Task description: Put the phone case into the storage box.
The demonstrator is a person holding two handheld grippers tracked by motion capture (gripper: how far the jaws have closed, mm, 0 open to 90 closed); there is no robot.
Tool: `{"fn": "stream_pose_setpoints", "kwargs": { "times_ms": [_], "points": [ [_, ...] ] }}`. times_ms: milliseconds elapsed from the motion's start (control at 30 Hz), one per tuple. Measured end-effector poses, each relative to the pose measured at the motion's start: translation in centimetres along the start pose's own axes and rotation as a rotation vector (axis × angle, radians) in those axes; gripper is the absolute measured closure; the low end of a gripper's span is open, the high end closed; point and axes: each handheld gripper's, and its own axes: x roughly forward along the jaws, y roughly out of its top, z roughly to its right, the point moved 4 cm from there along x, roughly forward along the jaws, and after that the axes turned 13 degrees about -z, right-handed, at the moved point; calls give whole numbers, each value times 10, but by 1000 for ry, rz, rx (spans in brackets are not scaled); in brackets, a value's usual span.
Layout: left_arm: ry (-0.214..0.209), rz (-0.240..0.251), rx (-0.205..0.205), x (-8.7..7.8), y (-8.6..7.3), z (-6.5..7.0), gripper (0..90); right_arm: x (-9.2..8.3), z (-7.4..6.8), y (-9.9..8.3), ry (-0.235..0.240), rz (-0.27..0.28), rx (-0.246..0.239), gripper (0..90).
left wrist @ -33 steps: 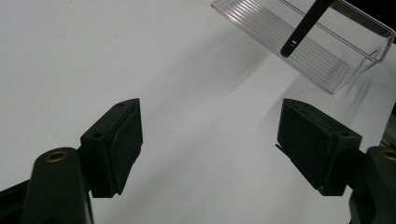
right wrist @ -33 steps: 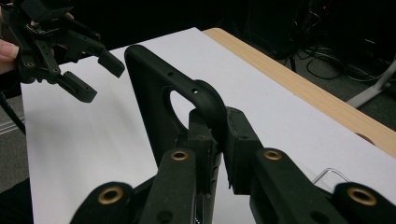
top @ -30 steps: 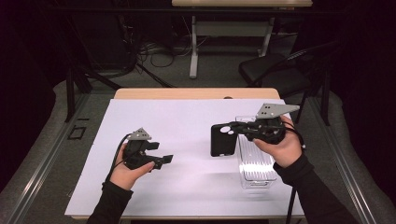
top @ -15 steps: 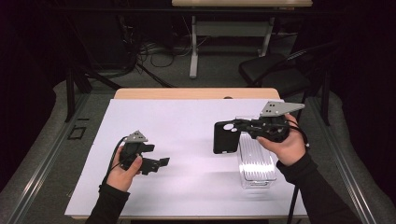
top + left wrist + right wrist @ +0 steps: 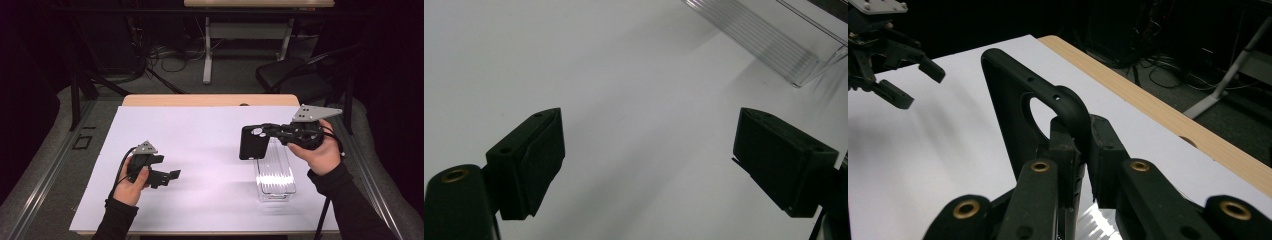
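Observation:
My right gripper (image 5: 260, 131) is shut on the top edge of a black phone case (image 5: 249, 143), which hangs upright above the left end of a clear plastic box (image 5: 276, 175). The right gripper view shows the case (image 5: 1013, 95) and its camera hole pinched between the jaws of my right gripper (image 5: 1083, 135). Low over the white sheet at the front left, my left gripper (image 5: 168, 168) is open and its jaws have just been opening. Nothing lies between the jaws of the left gripper (image 5: 649, 165), which face the clear box (image 5: 774, 45).
A white sheet (image 5: 200, 135) covers the table, with a strip of wood (image 5: 200, 100) showing along the far edge. A black chair (image 5: 295, 80) and a table leg stand on the floor beyond it.
My right gripper has carried the phone case a little to the right and away from me. The left hand has hardly shifted.

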Motion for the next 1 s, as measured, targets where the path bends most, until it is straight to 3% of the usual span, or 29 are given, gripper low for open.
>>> {"fn": "stream_pose_setpoints", "kwargs": {
  "times_ms": [533, 1000],
  "points": [
    [-7, -4, 2, 2, -1, 0, 136, -20, 27, -17, -64, -8, 27, 830],
    [-8, -9, 5, 4, -2, 0, 136, -19, 42, -26, -92, -15, 41, 830]
  ]
}}
